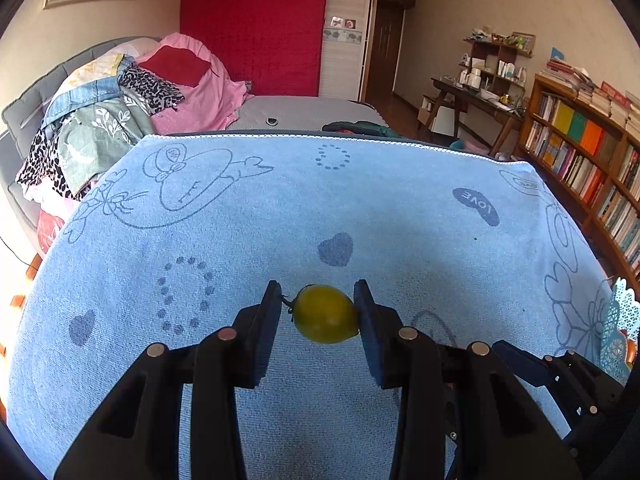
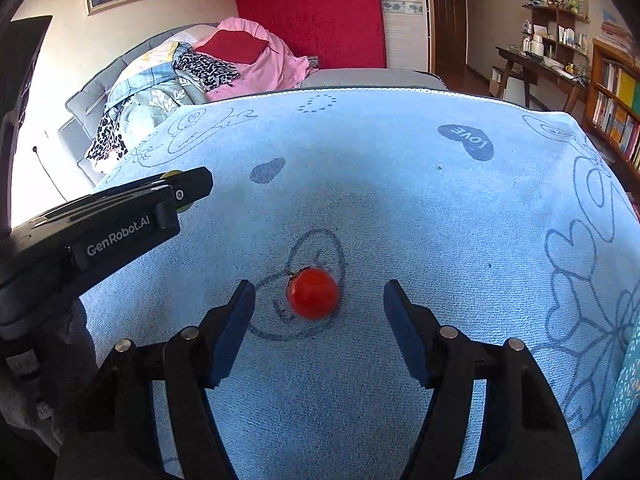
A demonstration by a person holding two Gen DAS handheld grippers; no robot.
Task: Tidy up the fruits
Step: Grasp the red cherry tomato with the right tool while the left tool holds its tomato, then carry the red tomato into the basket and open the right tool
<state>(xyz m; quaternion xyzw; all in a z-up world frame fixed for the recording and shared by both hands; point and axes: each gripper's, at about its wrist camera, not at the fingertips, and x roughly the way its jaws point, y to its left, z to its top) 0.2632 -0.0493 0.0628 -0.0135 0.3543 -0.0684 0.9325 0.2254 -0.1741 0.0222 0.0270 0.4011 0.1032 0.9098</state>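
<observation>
Left wrist view: left gripper [image 1: 318, 300] fingers pinch a small yellow-green tomato [image 1: 326, 314]; right gripper [image 2: 319, 300] fingers stand spread around a small red tomato [image 2: 313, 293] on the light-blue printed towel [image 2: 400, 200].

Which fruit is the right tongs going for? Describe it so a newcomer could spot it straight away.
Start from the light blue towel printed with hearts that covers the table. Near its front, the red tomato lies on a drawn heart outline, between the open right tongs, untouched by either pad. It is round and bright red, whereas the only other fruit, a yellow-green tomato, is clamped in the left tongs.
</observation>
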